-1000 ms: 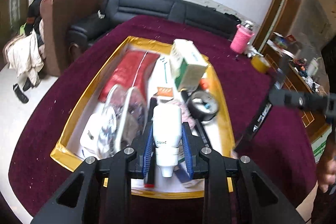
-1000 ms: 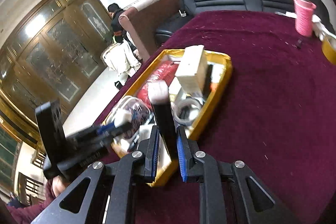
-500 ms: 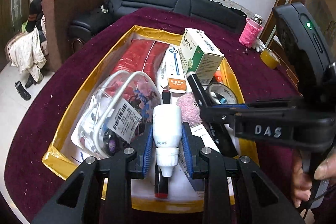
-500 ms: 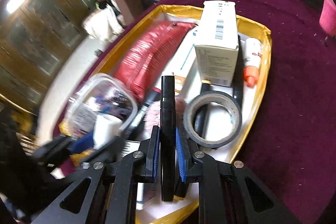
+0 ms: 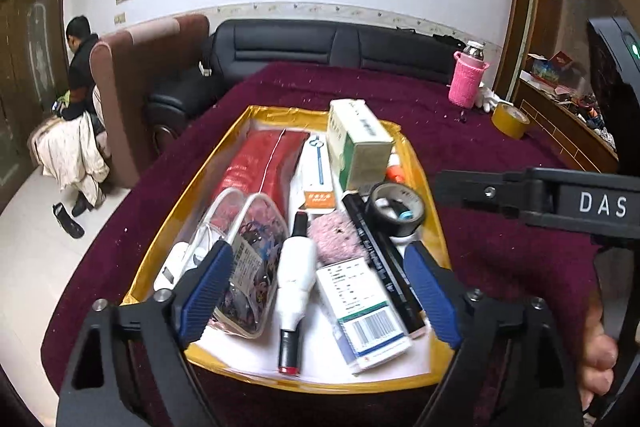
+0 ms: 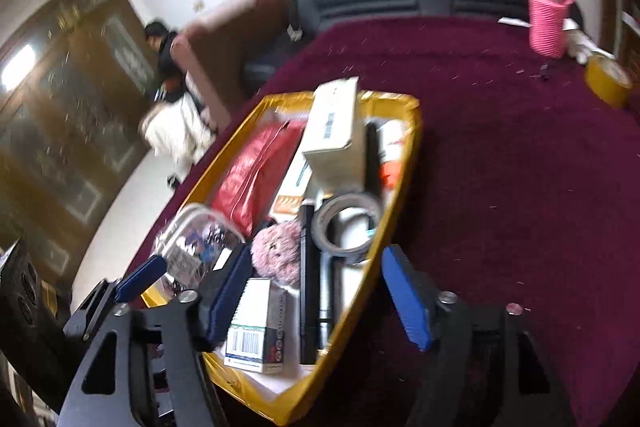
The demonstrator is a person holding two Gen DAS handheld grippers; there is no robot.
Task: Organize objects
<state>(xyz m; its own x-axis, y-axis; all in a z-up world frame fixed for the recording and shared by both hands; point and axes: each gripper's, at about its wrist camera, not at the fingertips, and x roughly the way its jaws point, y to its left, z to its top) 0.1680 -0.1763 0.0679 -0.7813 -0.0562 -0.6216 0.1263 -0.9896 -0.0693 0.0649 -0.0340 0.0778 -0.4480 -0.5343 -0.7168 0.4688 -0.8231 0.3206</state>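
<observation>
A gold-rimmed tray (image 5: 168, 239) on the maroon cloth holds several items. A white bottle with a black tip (image 5: 296, 267) lies in it between the fingers of my left gripper (image 5: 318, 279); the jaws are opening and the pads stand clear of it. A black marker (image 6: 308, 287) lies in the tray (image 6: 400, 187) beside a grey tape roll (image 6: 346, 227). My right gripper (image 6: 318, 283) hangs over that marker, its jaws opening and touching nothing. A pink fluffy ball (image 5: 338, 237), a barcode box (image 5: 360, 307), a red pouch (image 5: 260, 163) and a clear pouch (image 5: 244, 247) fill the rest.
A pink-sleeved bottle (image 5: 468, 83) and a yellow tape roll (image 5: 512, 121) stand on the cloth at the far right. A black sofa (image 5: 340, 47) runs behind the table. A person (image 5: 80, 67) sits at the far left. A green-white box (image 5: 356, 147) stands in the tray's far half.
Both grippers went from shut to open. The left let go of the white bottle and the right let go of the black marker; both items now lie in the tray.
</observation>
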